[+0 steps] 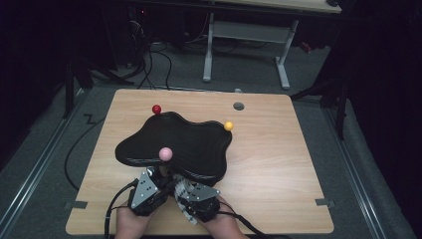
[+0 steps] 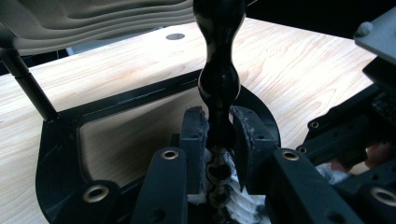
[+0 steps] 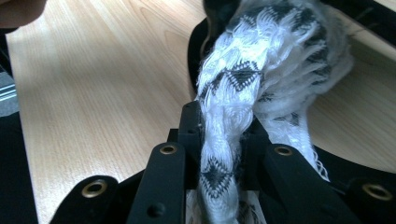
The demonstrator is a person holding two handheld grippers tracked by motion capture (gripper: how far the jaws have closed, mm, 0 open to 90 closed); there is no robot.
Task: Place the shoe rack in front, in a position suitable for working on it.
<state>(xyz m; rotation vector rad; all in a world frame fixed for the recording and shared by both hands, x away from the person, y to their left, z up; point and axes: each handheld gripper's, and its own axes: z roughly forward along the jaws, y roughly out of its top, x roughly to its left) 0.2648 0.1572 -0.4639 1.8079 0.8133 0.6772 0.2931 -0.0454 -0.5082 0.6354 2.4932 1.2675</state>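
At the desk's (image 1: 278, 164) near edge, the left gripper (image 1: 157, 175) has its jaws clamped tight on a turned black post (image 2: 218, 84) of the black stand (image 1: 179, 144), probably to steady it. The stand, topped with a wavy tray, sits mid-desk towards that near edge, with a pink ball (image 1: 165, 153) above the post. Just beside it, the right gripper (image 1: 183, 186) pinches a white-and-black woven cloth (image 3: 243, 74), held bunched against the stand's base, seemingly to wipe it.

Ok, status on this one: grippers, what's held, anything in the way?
Left gripper shut on black beaded leg of black wavy stand. Right gripper shut on white-and-black woven cloth. Nothing blocking.
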